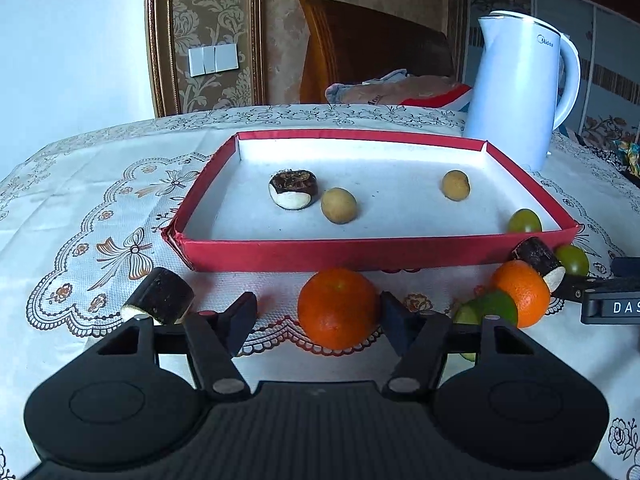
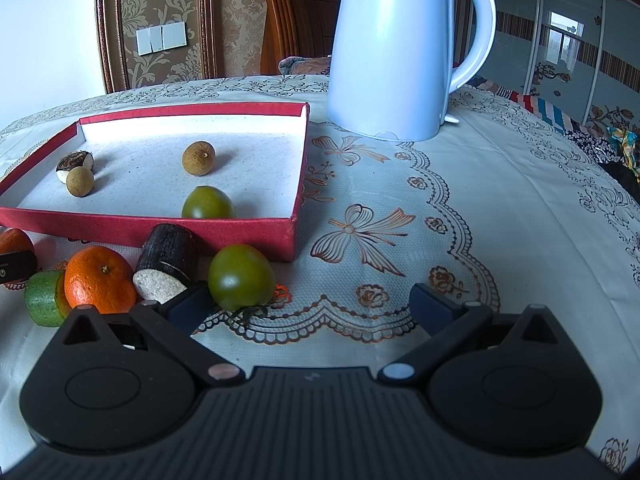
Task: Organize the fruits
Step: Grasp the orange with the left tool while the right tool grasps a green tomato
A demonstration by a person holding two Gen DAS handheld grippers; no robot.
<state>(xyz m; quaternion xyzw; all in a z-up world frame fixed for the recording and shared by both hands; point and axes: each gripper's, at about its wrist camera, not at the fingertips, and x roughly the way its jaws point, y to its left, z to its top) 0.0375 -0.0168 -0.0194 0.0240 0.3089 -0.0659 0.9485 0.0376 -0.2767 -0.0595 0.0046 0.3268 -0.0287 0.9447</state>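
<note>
Straddling orange (image 1: 338, 307), left gripper (image 1: 318, 320) jaws unclenched, only right pad touching: fruit may roll off; right gripper (image 2: 320, 312) released, empty.

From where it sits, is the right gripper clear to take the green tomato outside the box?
Probably yes. The right gripper is open, and the green tomato lies just off its left jaw on bare tablecloth; it needs only a small leftward shift past the sugarcane piece.
</note>
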